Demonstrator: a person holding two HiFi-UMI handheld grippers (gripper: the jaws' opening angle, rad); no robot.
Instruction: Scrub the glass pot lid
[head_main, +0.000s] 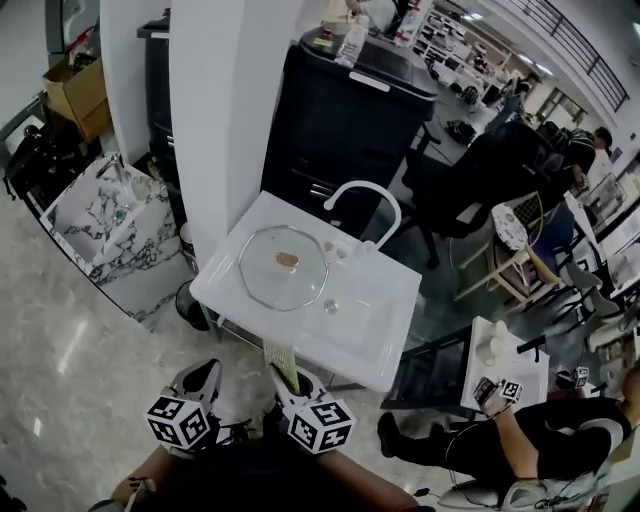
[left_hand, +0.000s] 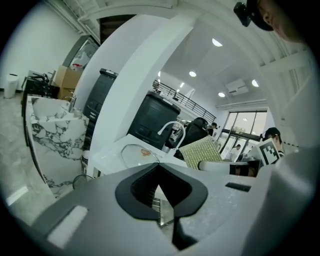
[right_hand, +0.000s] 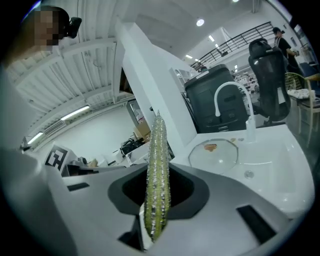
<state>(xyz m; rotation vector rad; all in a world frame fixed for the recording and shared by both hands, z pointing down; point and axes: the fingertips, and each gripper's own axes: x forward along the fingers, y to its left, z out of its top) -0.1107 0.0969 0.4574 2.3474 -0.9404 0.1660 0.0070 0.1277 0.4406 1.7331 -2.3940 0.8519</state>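
**A:** Since the glass pot lid (head_main: 284, 267) lies flat and knob (head_main: 287, 261) up on the left part of the white sink top (head_main: 400, 300), where do the 2 grippers stand?

**B:** Both hang near the front edge, well apart from it. The tap (head_main: 365, 195) arches behind the lid, and the drain (head_main: 331, 306) sits just to its right.

**A:** What does each one carry?

**B:** The right gripper (head_main: 296, 388) is clamped on a yellow-green scrub pad (right_hand: 158, 165), which stands edge-on between its jaws. The left gripper (head_main: 203, 382) has its jaws together with nothing between them.

**A:** So the step is the approach?

**B:** I think so. Scrubbing hasn't begun. I'd turn the pad so that 1 broad face meets the glass, not its thin edge.

**A:** And the lid may slide.

**B:** Likely, since smooth glass lies on a smooth top. I'd brace the rim or knob with the left gripper, then work from the knob outward in small circles with light pressure.
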